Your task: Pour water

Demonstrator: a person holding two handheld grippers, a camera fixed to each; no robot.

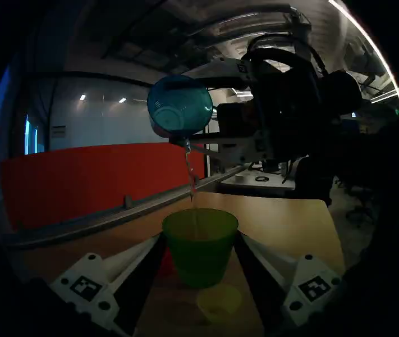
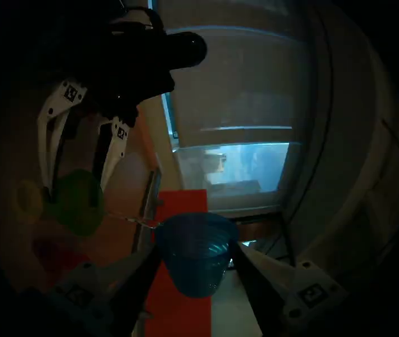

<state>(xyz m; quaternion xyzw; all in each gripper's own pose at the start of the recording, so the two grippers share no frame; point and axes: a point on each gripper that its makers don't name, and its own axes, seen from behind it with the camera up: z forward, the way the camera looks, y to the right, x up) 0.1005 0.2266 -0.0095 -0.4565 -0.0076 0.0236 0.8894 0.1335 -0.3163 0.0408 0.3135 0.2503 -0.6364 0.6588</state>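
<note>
Wooden table: lower half of the left gripper view. Red partition at 9 o'clock.

Left gripper: both fingers clamped on the green cup, which is upright at 6 o'clock.

Right gripper: both fingers pressed on the blue cup. In the left gripper view this cup is tilted at 12 o'clock, above the green one.

Thin water stream runs from the blue rim into the green cup.

Small yellow cup on the table, just beside the green cup's base.

Square black-and-white markers on the fingers. Wall sign too small to read.
</note>
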